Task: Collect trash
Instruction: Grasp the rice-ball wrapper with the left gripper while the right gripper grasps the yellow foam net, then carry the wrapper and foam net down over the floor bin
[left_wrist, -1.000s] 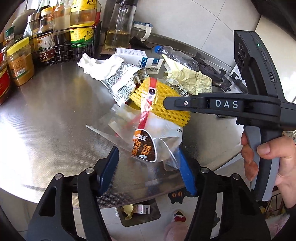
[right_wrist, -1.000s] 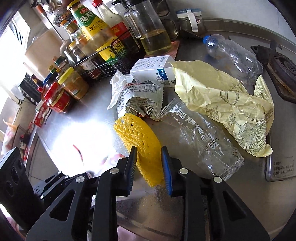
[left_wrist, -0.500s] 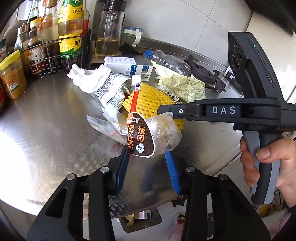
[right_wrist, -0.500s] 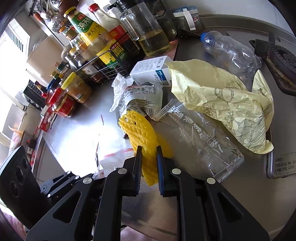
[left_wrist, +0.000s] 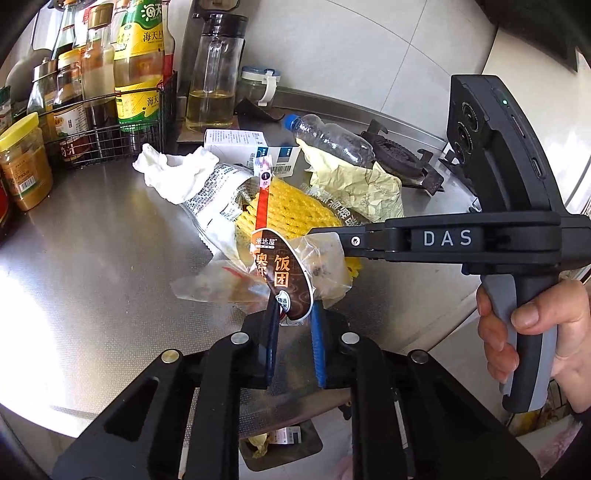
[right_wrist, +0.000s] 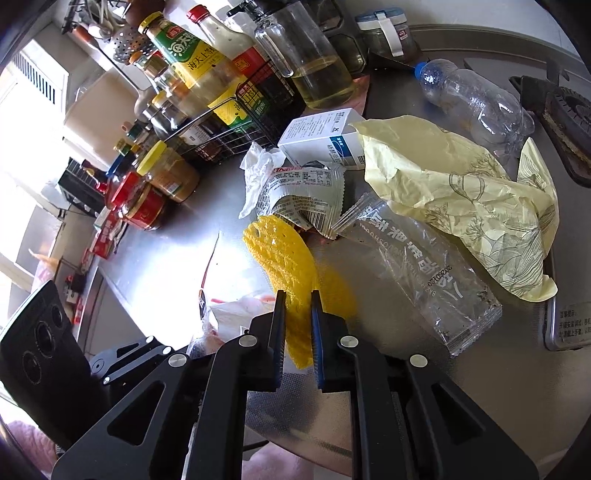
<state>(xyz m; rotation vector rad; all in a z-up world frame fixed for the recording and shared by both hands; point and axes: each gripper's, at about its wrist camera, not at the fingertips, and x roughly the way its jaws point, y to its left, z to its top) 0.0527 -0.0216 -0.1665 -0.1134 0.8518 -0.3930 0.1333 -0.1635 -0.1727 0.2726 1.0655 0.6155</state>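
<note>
my left gripper (left_wrist: 293, 317) has just been closing and its blue pads now pinch the near end of the clear rice ball wrapper (left_wrist: 273, 273), where a second ago they stood wide on either side of it; my right gripper (right_wrist: 298, 314) has also been narrowing and is now clamped on the near edge of the yellow foam fruit net (right_wrist: 284, 266). both pieces lie at the front of the steel counter (left_wrist: 92, 266), the net partly under the wrapper, with the rest of the pile just behind: a crumpled white tissue (left_wrist: 173, 173), a silver snack packet (right_wrist: 303, 192), a white and blue carton (right_wrist: 325, 136), a long clear printed bag (right_wrist: 417, 273), a pale yellow paper sheet (right_wrist: 461, 188) and a blue-capped plastic bottle (right_wrist: 472, 99). i judge both grips are set, so the lift towards the bin (left_wrist: 280, 443) seen below the counter edge can come next. the wrapper's brown label reads 饭团 with 米达屋 above it and a red strip carrying a "1"; the right gripper body shows "das"; the clear bag bears a date code that looks like 20260120; the tall bottle (right_wrist: 192, 59) in the wire rack (right_wrist: 229, 129) reads 海天
</note>
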